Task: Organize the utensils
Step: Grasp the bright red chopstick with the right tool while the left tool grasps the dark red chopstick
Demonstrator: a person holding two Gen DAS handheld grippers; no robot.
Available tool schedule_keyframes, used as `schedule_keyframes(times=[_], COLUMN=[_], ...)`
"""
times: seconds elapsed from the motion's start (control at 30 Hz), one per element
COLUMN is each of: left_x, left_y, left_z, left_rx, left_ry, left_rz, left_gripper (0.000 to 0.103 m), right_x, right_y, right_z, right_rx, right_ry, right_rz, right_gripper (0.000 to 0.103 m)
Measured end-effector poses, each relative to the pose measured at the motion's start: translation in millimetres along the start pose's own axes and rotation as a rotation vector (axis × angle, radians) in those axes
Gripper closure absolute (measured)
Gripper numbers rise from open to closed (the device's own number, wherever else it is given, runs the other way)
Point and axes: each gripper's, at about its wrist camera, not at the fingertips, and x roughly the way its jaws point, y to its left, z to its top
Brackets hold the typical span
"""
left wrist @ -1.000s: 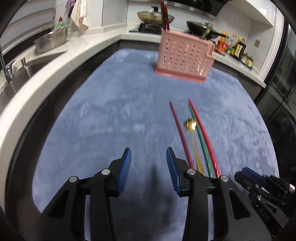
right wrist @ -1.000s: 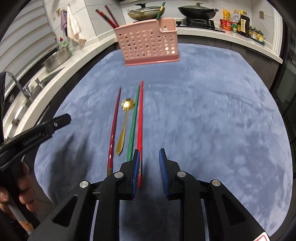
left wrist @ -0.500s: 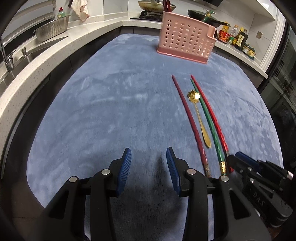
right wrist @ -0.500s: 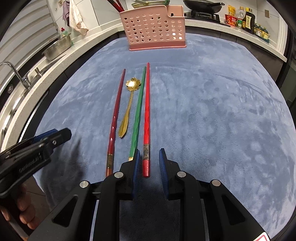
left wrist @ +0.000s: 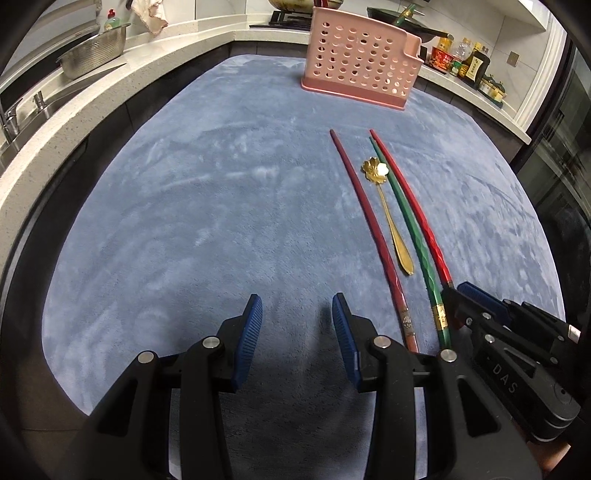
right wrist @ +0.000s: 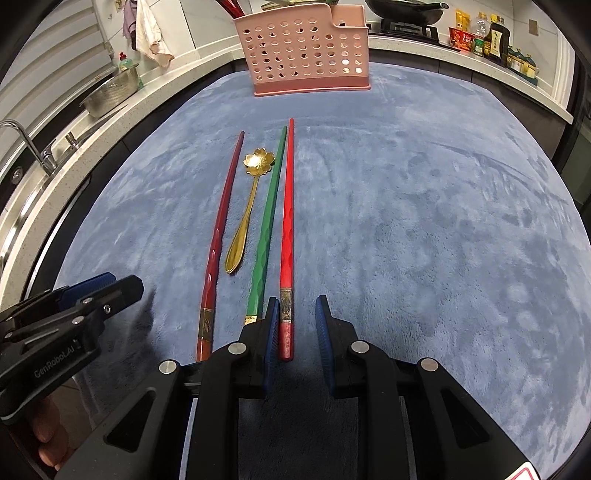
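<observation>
On the blue mat [right wrist: 406,221] lie a dark red chopstick [right wrist: 221,221], a gold flower-bowl spoon [right wrist: 245,218], a green chopstick [right wrist: 267,229] and a bright red chopstick [right wrist: 287,221], side by side. A pink perforated holder [right wrist: 306,51] stands at the far edge with utensils in it. My right gripper [right wrist: 297,300] is low over the mat, its jaws closing with the bright red chopstick's near end between them; a gap shows on the right side. My left gripper [left wrist: 296,297] is open over bare mat, left of the dark red chopstick [left wrist: 369,214].
A white counter curves round the mat, with a steel colander [left wrist: 92,55] and a sink tap [right wrist: 37,147] on the left. Sauce bottles [right wrist: 491,37] and a dark pan [right wrist: 406,11] sit at the back right. A hand holds the left gripper [right wrist: 103,288].
Both grippers have come down closer to the mat. The bright red chopstick's end now sits between the right fingers, which have narrowed slightly. The left jaws keep the same width.
</observation>
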Motion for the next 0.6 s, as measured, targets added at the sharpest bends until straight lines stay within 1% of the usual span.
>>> schedule_keyframes(times=[0.1,0.13,0.2,0.23,0.3,0.53,0.6], left_x=[0,0,1,1,1,1,0], left_y=[-2,-3,-5,-6,-7,-20,-26], left_z=[-1,-2,-2,-3,-4,-6,-8], left_rx=[0.005,0.008,0.012,0.013,0.013,0.034,0.042], left_ry=[0.003,0.004,0.007,0.009,0.011,0.017,0.016], left_rz=[-0.005,-0.007,-0.011,-0.014,-0.013,-0.042,-0.051], left_gripper=[0.065,0.065,0.065,0.063,0.057,0.055,0.049], right_x=[1,0,0,0,-1,-9,-12], right_y=[0,-1,-2,-2,-3,-10,-15], right_z=[0,0,0,0,-1,-7,-9], right_rx=[-0.002,-0.002,-0.004,-0.009,-0.015,0.005,0.022], right_ry=[-0.006,-0.007,-0.011,-0.013,-0.016,-0.014,-0.013], right_rz=[-0.003,-0.004,-0.012,-0.015,-0.022,-0.026,-0.024], right_gripper=[0.088,0.091,0.095,0.095,0.095,0.095,0.095])
